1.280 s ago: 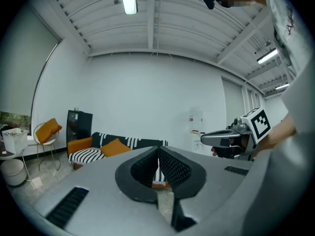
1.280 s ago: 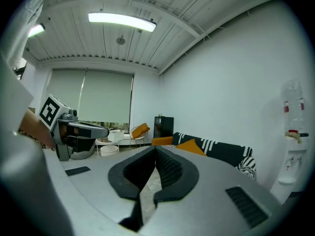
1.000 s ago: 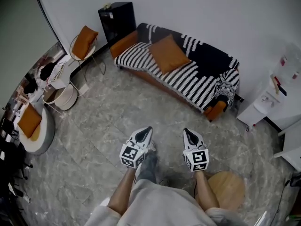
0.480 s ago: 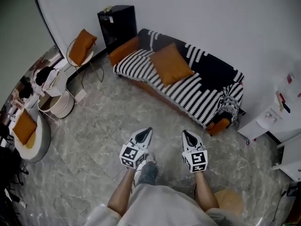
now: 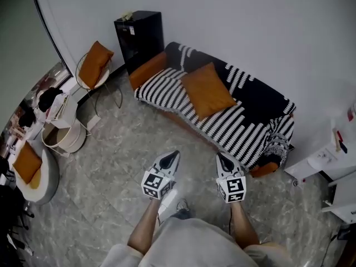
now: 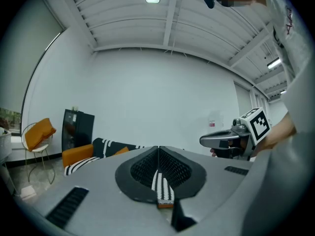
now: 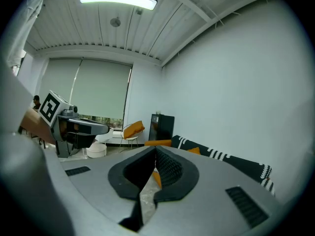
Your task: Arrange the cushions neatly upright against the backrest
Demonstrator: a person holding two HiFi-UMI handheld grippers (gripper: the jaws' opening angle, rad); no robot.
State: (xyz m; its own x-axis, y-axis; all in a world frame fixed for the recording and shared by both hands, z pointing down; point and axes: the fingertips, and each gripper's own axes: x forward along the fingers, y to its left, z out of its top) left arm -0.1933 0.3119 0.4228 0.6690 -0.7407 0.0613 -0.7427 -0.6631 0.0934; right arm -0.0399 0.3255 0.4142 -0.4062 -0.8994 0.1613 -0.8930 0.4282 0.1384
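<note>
An orange cushion (image 5: 208,90) lies on the seat of the sofa (image 5: 253,174), turned corner-on, its far corner close to the backrest (image 5: 261,96). Whether it leans on the backrest cannot be told. A black-and-white striped throw (image 5: 233,128) covers the seat and back, leaving the orange arm (image 5: 147,71) at the left end bare.

The sofa stands along a plain white wall (image 5: 233,21) on a floor (image 5: 122,160) of grey marbled tiles. A black cabinet (image 5: 139,33) stands just beside the left arm. Left of it, a wire chair (image 5: 105,81) holds a second cushion (image 5: 93,64), propped upright on it. At the picture's left edge a third cushion (image 5: 26,163) rests in a round pale seat (image 5: 49,177). Near that, a round white basket (image 5: 69,139) stands open, and what is in it cannot be made out. A white table (image 5: 317,163) stands past the sofa's right end.

The left gripper (image 5: 174,153) and right gripper (image 5: 220,155) are side by side over the floor, apart from the sofa and pointing towards it. Each has its jaws pressed together with nothing between them.
</note>
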